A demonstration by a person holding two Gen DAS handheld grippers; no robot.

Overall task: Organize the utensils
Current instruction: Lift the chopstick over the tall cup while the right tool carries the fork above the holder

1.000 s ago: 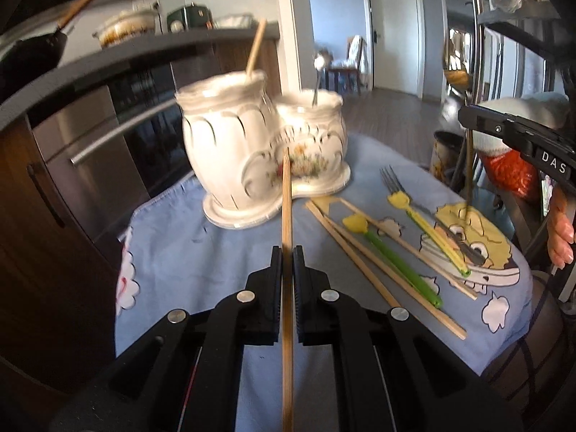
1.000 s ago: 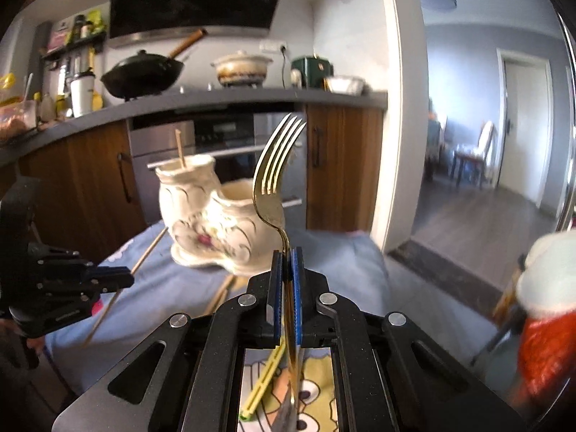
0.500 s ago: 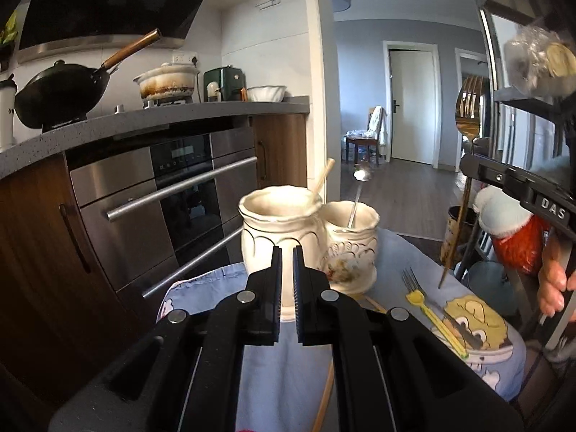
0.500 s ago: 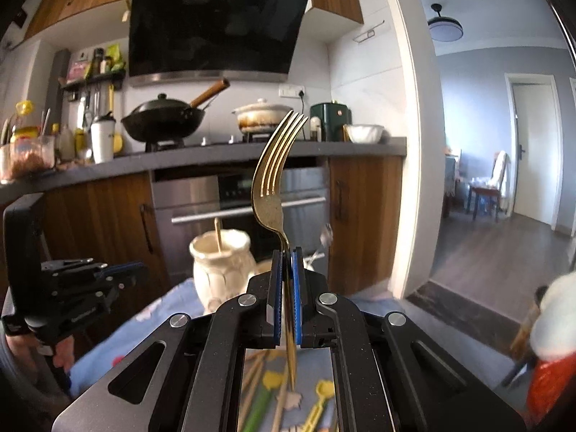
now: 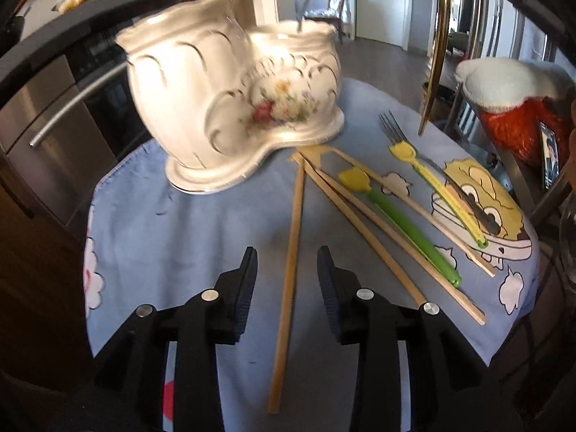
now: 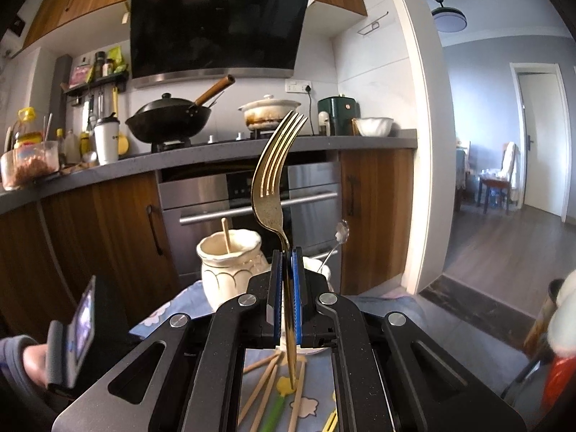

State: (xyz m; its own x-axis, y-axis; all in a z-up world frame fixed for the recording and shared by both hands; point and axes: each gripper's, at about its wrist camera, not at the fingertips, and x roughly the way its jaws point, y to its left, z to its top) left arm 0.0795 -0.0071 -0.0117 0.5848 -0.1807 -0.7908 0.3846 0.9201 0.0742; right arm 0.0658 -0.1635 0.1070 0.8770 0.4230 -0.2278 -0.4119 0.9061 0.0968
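Note:
A white two-pot ceramic holder (image 5: 230, 86) stands on a blue cloth (image 5: 187, 230); one pot holds a wooden stick, the other a spoon. My left gripper (image 5: 287, 270) is open low over the cloth, its jaws on either side of a chopstick (image 5: 288, 280) lying there. Other chopsticks (image 5: 378, 230), a green-handled utensil (image 5: 410, 230), a yellow-handled one (image 5: 439, 187) and a dark fork (image 5: 392, 126) lie to the right. My right gripper (image 6: 286, 309) is shut on a gold fork (image 6: 275, 187), tines up, above the cloth near the holder (image 6: 230, 266). The fork's handle (image 5: 437, 50) hangs at the left view's right.
An oven and wooden cabinets (image 6: 118, 230) stand behind the table, with a wok (image 6: 169, 122) and pot on the counter. A red and white plush (image 5: 518, 100) sits to the right of the table. An open doorway (image 6: 504, 187) lies to the right.
My left gripper has opened and let go of the chopstick, which now lies on the cloth between its jaws, after tilting up and back down. My right gripper rose with the gold fork.

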